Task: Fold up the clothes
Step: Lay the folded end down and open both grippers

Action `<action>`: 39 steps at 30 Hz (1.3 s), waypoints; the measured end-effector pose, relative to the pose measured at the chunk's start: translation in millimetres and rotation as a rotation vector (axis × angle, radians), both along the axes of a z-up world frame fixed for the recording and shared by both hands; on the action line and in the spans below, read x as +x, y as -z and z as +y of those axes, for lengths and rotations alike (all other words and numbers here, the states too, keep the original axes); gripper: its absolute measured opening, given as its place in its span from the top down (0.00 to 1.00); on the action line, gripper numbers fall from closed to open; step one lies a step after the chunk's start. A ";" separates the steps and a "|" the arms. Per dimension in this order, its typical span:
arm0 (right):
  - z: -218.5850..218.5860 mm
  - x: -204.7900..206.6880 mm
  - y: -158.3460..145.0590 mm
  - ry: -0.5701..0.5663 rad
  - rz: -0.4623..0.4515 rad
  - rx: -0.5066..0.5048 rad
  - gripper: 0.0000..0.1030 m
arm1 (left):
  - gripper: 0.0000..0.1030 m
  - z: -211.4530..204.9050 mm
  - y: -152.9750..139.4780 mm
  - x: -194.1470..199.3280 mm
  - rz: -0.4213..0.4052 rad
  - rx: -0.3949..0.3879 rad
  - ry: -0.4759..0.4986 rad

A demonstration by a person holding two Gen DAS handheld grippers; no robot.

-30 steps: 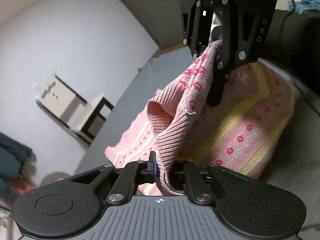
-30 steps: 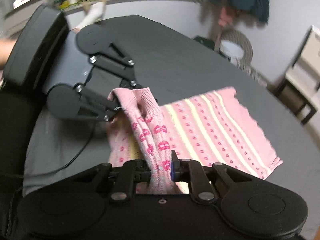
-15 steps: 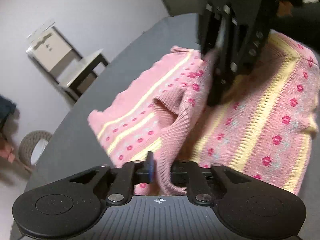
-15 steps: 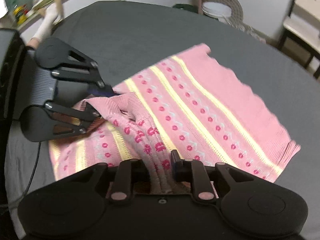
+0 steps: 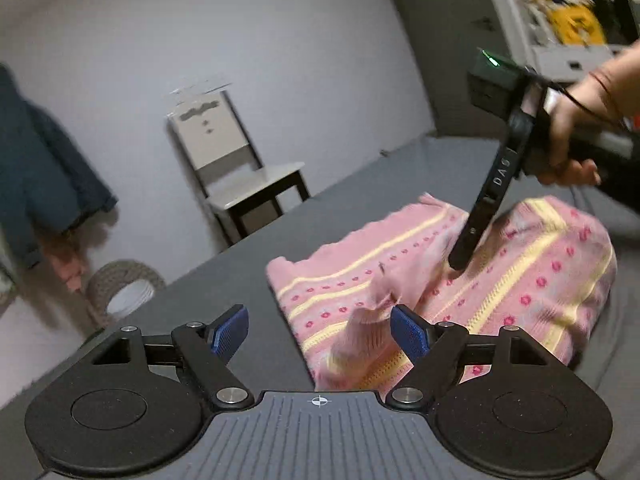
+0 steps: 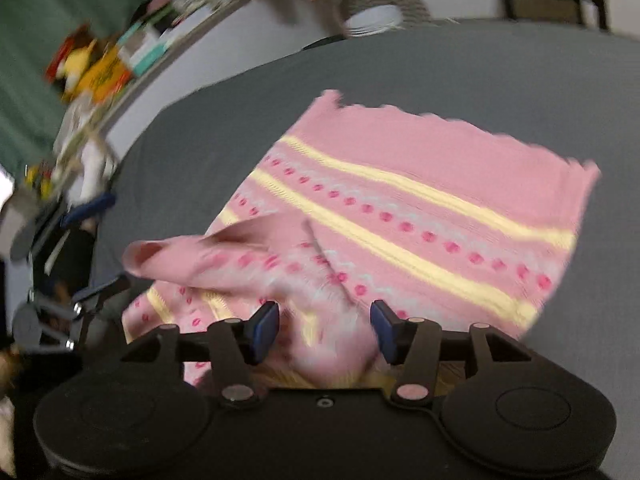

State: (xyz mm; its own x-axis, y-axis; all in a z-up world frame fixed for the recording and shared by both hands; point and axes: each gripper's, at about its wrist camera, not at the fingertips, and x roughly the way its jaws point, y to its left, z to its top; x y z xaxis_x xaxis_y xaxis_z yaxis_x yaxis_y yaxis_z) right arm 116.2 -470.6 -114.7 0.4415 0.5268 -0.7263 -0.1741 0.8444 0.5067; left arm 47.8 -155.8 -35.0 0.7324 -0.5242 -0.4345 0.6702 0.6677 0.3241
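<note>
A pink knit sweater (image 5: 500, 280) with yellow stripes and magenta dots lies on the grey surface (image 5: 224, 280). My left gripper (image 5: 320, 332) is open, its blue pads spread wide; the sleeve's ribbed cuff (image 5: 372, 320) sags loose near the right pad. In the right wrist view the sweater (image 6: 420, 208) spreads ahead, with the sleeve (image 6: 224, 256) laid across its near part. My right gripper (image 6: 325, 332) is open, with slack fabric lying between the separated pads. From the left wrist view, the right gripper (image 5: 460, 260) points down over the sweater, held by a hand (image 5: 572, 140).
A white chair (image 5: 224, 152) and a woven basket (image 5: 124, 292) stand beyond the surface's far edge, by the wall. A dark jacket (image 5: 44, 168) hangs at left. A cluttered shelf (image 6: 100, 72) runs along the surface's left side. Bare grey surface (image 6: 400, 80) surrounds the sweater.
Both grippers were shut on the raised sleeve; they lowered it onto the sweater body, opened and let go. The sleeve now lies loose and the left gripper has drawn back.
</note>
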 end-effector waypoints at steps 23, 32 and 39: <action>-26.3 -15.4 50.1 0.464 0.043 0.293 0.86 | 0.23 -18.7 76.0 -30.6 0.299 -0.133 0.136; -22.4 -27.3 22.6 0.433 -0.023 0.304 0.40 | 0.23 -15.3 75.0 -42.6 0.234 -0.110 0.147; -6.7 -63.7 2.9 0.132 0.003 0.358 0.29 | 0.23 2.6 66.9 -33.6 0.262 -0.190 0.126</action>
State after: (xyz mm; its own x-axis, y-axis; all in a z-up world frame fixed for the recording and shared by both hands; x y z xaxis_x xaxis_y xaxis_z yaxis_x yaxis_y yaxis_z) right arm 52.5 -477.3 -117.5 0.5204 0.6861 -0.5083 -0.0733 0.6290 0.7740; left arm 14.2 -153.2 -101.9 0.5335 -0.6928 -0.4851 0.7949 0.6067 0.0078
